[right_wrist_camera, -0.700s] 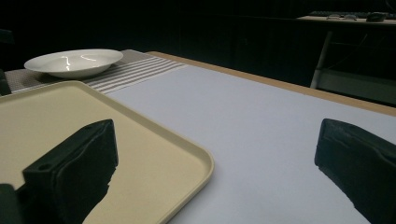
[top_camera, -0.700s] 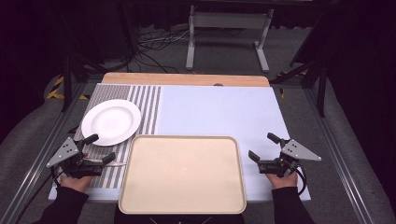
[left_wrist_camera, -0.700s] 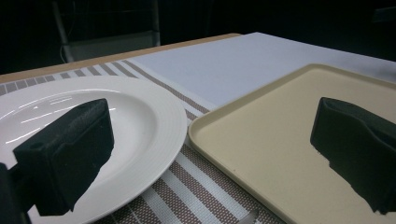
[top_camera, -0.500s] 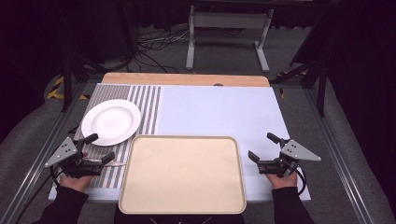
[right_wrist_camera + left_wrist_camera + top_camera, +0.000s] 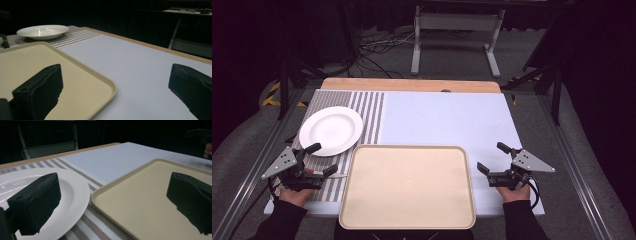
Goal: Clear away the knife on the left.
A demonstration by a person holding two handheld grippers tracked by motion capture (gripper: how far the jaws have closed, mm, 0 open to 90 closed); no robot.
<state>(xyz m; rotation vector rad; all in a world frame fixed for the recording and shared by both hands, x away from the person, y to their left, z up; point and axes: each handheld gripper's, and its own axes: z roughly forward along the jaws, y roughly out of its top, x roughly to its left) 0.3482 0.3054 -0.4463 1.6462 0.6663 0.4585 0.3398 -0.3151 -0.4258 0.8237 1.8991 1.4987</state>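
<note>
One beige tray (image 5: 407,186), empty, is laid at the near table edge between two grippers. Left gripper (image 5: 319,159) and right gripper (image 5: 492,158) are held with jaws spread, nothing grasped. One white plate (image 5: 331,130), just beyond the tray on a striped mat (image 5: 368,110), is judged rigid, slippery, breakable; best taken at the rim.

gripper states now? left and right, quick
Left gripper: open, holding nothing, jaws spread beside the white plate and the beige tray.
Right gripper: open, holding nothing, at the tray's right edge.
</note>
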